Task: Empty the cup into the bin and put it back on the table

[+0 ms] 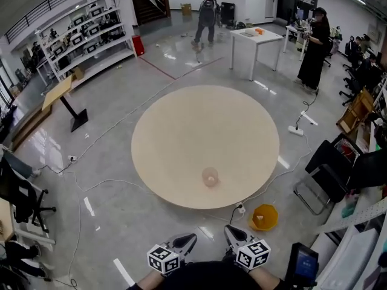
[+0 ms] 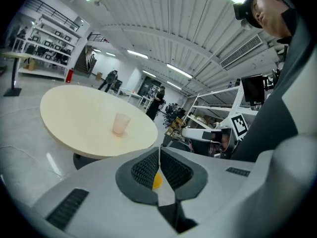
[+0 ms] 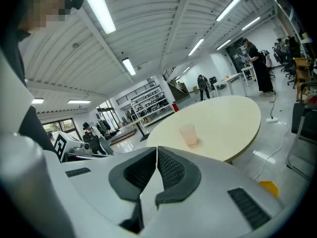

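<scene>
Left hand-held gripper (image 2: pixel 159 157) and right hand-held gripper (image 3: pixel 156 158) are both seen with their ribbed dark pads pressed together, nothing caught between them, each pair set in a smooth grey shell. Beyond them, on the glossy grey floor (image 1: pixel 109 180), an orange bin (image 1: pixel 264 217) with faceted sides is set near the table's rim. On the round, pale, matte table (image 1: pixel 181 132) a translucent pinkish cup (image 1: pixel 210 176), possibly plastic, stands upright near the closest edge.

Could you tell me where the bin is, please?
In the head view, the orange bin sits on the floor by the near edge of the round table, right of the cup.
</scene>
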The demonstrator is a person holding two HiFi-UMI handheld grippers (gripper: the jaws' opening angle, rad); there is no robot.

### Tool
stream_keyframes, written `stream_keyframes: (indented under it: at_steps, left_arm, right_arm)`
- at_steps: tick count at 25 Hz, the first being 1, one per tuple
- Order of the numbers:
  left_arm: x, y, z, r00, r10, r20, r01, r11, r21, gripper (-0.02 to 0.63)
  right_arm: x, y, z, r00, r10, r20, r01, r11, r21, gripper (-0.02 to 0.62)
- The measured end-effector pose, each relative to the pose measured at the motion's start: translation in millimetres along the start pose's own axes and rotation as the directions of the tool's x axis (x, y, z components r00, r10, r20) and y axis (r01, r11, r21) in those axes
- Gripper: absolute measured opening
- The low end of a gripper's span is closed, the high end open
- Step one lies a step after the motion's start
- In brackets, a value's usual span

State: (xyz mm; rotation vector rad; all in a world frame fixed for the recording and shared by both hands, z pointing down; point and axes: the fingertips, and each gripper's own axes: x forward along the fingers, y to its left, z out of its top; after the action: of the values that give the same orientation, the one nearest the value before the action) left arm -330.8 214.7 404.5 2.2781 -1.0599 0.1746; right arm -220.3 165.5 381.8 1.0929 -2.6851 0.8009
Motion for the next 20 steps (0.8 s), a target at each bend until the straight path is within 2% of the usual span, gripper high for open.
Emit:
stream_keyframes:
  at_steps: [4, 7, 10, 13, 16, 20]
  left_arm:
    - [50.8, -19.9, 19.3, 1.0, 0.019, -0.002, -0.019, 1.0, 0.013, 0.025]
    - [77.2, -23.1, 28.9, 0.997, 0.072, -0.002, -0.072, 0.997, 0.014, 0.025]
    - [101.2, -24.9, 29.6, 0.993, 0.116, -0.003, -0.116, 0.993, 0.016, 0.025]
    - [125.4, -42.9, 28.2, 0.991, 0.135, -0.003, -0.135, 0.991, -0.017, 0.025]
    - [139.9, -50.6, 39.6, 0.989, 0.15, 0.014, -0.15, 0.988, -0.039, 0.025]
    - [139.0, -36.2, 54.7, 0.981, 0.189, 0.051, -0.186, 0.98, -0.068, 0.026]
  right_arm:
    - [-2.8, -48.4, 31.2, 0.999, 0.034, 0.015, -0.034, 0.999, 0.001, 0.017]
    - [1.6, -72.8, 41.7, 0.997, 0.079, 0.005, -0.079, 0.997, 0.015, 0.017]
    - [5.4, -88.4, 42.9, 0.989, 0.15, -0.013, -0.15, 0.989, 0.014, 0.017]
    - [-6.2, -105.1, 45.9, 0.979, 0.203, -0.032, -0.203, 0.979, -0.012, 0.017]
    - [-9.1, -117.9, 57.9, 0.971, 0.237, -0.03, -0.238, 0.97, -0.042, 0.018]
    - [6.4, -123.0, 62.5, 0.965, 0.26, -0.04, -0.262, 0.964, -0.05, 0.017]
